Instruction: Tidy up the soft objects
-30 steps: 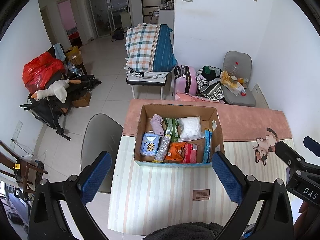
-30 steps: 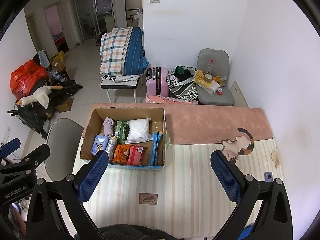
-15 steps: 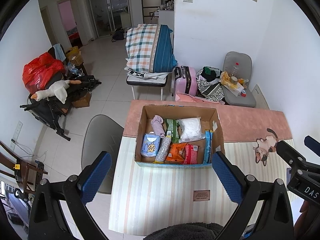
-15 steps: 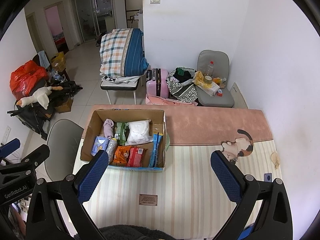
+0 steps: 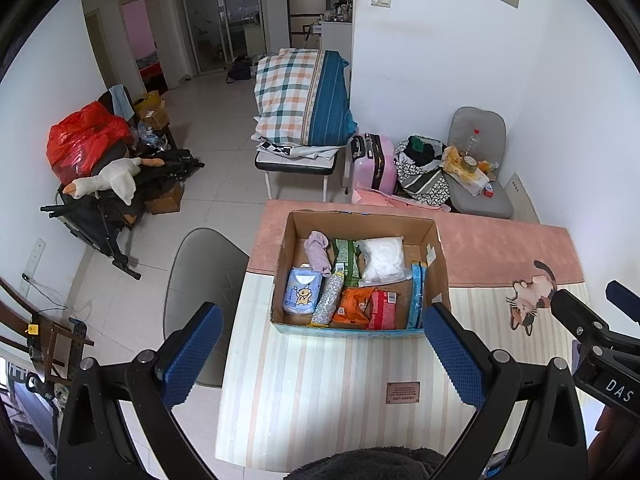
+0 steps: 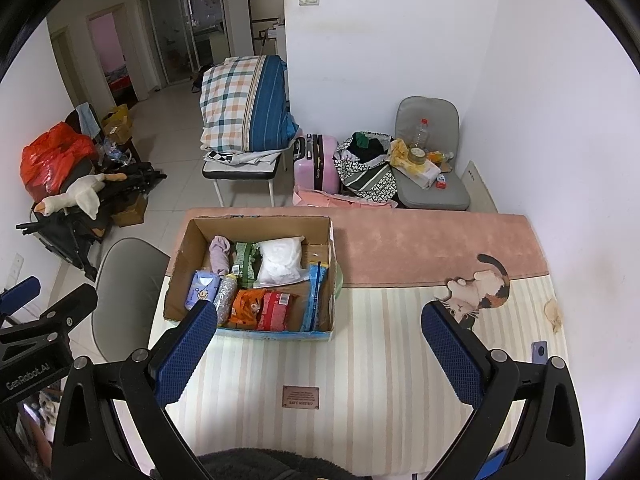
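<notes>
Both the left gripper (image 5: 322, 358) and right gripper (image 6: 320, 354) are held wide, empty; cardboard box (image 6: 184, 264) at 11 o'clock is partly hidden by a finger pad (image 6: 185, 354).

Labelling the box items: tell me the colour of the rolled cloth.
Pale lilac cloth, clearest in the left wrist view.

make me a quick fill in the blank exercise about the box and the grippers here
1. The soft packets sit inside an open ____ box.
2. Both the left hand-held gripper and the right hand-held gripper are ____ and hold nothing.
3. The mat on the table bears a picture of a ____.
4. The white bag lies at the box's ____ side.

Missing words: cardboard; open; cat; far
</notes>
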The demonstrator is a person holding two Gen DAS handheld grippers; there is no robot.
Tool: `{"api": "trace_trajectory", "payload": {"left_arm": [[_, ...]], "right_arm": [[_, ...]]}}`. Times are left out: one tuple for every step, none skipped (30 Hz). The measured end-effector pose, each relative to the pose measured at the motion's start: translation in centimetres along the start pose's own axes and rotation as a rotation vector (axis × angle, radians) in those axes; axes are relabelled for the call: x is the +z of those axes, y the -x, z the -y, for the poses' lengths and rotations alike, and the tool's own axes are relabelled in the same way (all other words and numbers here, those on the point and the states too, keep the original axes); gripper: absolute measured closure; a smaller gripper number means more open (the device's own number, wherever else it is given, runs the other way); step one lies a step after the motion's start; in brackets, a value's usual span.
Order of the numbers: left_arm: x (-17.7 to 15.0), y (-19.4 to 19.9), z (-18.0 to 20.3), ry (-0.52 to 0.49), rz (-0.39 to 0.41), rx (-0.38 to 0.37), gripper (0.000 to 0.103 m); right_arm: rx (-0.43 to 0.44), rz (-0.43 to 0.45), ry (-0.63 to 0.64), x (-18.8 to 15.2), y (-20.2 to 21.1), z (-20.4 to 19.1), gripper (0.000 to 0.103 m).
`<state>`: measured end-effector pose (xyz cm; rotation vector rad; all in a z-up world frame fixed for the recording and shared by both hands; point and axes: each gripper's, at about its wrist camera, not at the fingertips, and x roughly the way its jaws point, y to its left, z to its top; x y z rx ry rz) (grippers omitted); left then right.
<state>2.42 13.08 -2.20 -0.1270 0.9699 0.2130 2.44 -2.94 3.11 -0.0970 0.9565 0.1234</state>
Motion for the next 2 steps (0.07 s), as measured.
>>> {"api": "trace_trajectory", "payload": {"left_arm": [[0.04, 0.0, 0.04, -0.001, -0.001, 0.001, 0.0], [0.07, 0.02, 0.06, -0.001, -0.003, 0.0, 0.0]], "right_arm": [[0.001, 0.001, -0.002, -0.01, -0.02, -0.01, 0.0], [-0.001, 0.001, -0.004, -0.18, -0.09, -0.01, 0.0]]}}
